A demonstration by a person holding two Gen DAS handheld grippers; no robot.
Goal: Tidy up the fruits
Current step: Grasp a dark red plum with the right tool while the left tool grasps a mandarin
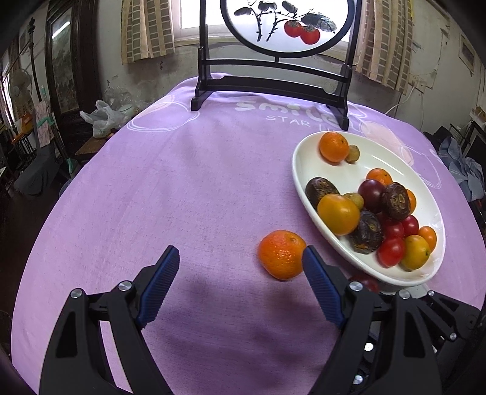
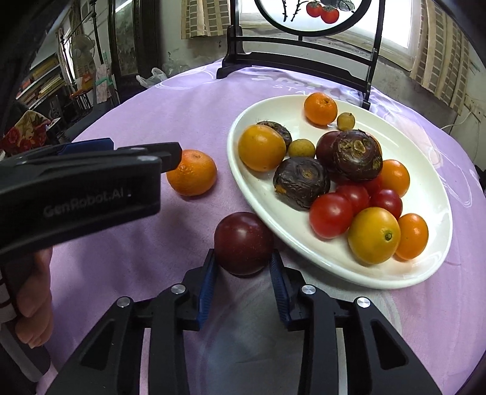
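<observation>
My right gripper (image 2: 243, 261) pinches the dark plum (image 2: 244, 243) beside the plate (image 2: 303, 258), my left gripper's (image 1: 241, 258) spread fingers flank the mandarin (image 1: 282, 254); either could roll free.

Screen (image 1: 285, 27) top being cut off by frame edge. Cloth lettering (image 1: 285, 114) partly hiding behind screen foot. Red fruit (image 1: 366, 281) mostly hiding under plate (image 1: 306, 170) rim, behind left gripper finger (image 1: 322, 291); kind unclear.
</observation>
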